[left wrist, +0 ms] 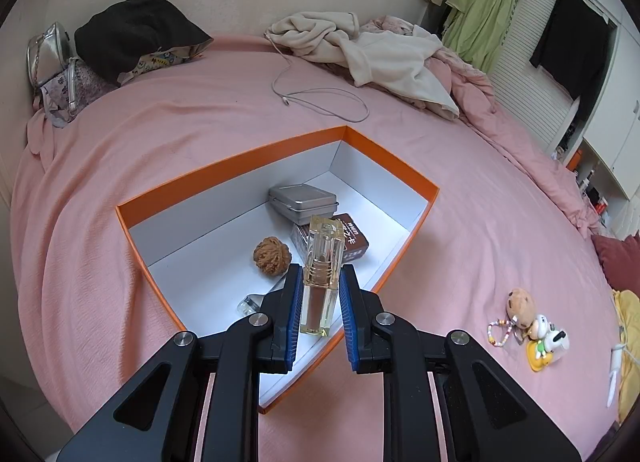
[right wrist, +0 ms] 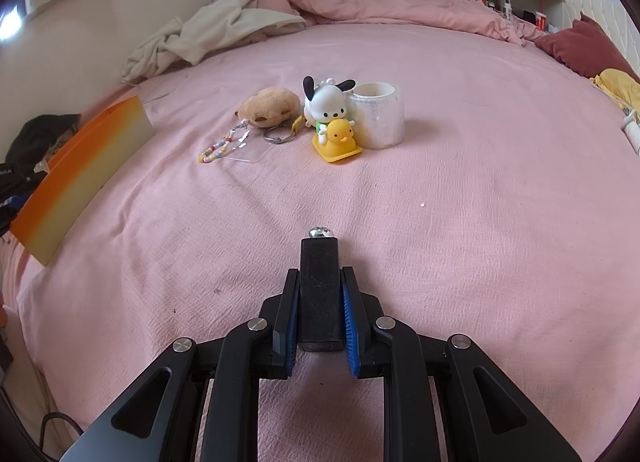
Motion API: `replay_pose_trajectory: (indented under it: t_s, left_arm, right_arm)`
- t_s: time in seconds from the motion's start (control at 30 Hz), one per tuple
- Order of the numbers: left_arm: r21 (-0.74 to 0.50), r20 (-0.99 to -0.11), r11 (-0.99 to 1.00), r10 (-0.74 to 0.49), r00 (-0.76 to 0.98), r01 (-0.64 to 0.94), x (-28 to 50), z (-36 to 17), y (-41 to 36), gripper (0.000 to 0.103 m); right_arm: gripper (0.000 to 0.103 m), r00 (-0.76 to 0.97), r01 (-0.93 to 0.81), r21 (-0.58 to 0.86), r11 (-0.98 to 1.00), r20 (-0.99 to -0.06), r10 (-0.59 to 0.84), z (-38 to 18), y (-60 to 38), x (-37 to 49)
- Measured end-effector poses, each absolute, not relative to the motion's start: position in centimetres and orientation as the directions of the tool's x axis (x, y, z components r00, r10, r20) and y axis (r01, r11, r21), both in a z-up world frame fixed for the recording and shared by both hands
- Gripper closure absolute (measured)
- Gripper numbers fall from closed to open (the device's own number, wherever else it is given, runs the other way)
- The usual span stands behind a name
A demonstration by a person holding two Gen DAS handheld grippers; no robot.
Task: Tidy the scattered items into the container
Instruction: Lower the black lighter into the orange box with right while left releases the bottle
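The fingers of the left gripper pinch a clear perfume bottle by its lower body, its blue pads touching both sides. The bottle stands upright with its square transparent cap on top, held over the near corner of the orange box, which sits open on the pink bed. Inside the box, on its white floor, lie a grey metal tin, a brown packet with printed characters just in front of it, a brown wrinkled nut to the left, and a small clear item partly hidden behind the left finger.

The right gripper pinches a black rectangular tube tipped with a shiny silver ball, just above the sheet. Well ahead of it sit a brown plush keychain, a beaded strap, a white-and-black dog figure touching a yellow duck toy, and a white cylindrical cup right beside them. The orange box's outer wall shows at the left edge.
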State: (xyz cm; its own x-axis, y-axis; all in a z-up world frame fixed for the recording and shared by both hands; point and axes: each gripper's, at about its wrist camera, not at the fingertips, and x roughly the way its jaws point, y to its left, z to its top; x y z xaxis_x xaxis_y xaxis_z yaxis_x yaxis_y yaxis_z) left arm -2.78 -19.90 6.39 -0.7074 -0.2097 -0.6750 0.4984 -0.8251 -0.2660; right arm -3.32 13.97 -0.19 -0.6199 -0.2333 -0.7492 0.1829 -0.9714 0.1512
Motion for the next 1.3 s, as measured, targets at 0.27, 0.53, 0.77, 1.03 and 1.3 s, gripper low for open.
replay_pose_trajectory:
  t_s: [0.27, 0.53, 0.77, 1.03, 1.3]
  left_arm:
    - [-0.258, -0.675, -0.826, -0.217, -0.705, 0.501, -2.8, 6.4, -20.0, 0.083]
    - [-0.255, -0.674, -0.825, -0.222, -0.705, 0.504, -2.7, 6.3, -20.0, 0.083]
    - [-0.262, -0.673, -0.821, -0.220, -0.706, 0.507, -2.6, 6.3, -19.5, 0.083]
    - [-0.259, -0.673, -0.806, -0.245, -0.698, 0.533, -2.3, 6.3, -19.2, 0.083]
    - [-0.272, -0.676, -0.801, -0.236, -0.698, 0.534, -2.1, 6.3, -19.3, 0.083]
  right_arm:
    - [0.085, -0.624, 0.269, 0.123, -0.955, -0.733, -0.270, 1.6, 11.1, -3.9]
    - [0.085, -0.583, 0.568, 0.148, -0.810, -0.623, -0.522, 9.4, 0.7, -8.0]
    - [0.085, -0.484, 0.712, 0.124, -0.691, -0.625, -0.612, 13.1, -9.5, -11.5]
    - [0.080, -0.381, 0.738, 0.120, -0.665, -0.739, -0.556, 9.4, -16.3, -13.4]
    - [0.063, -0.393, 0.663, 0.196, -0.723, -0.730, -0.558, 7.4, -14.4, -13.8]
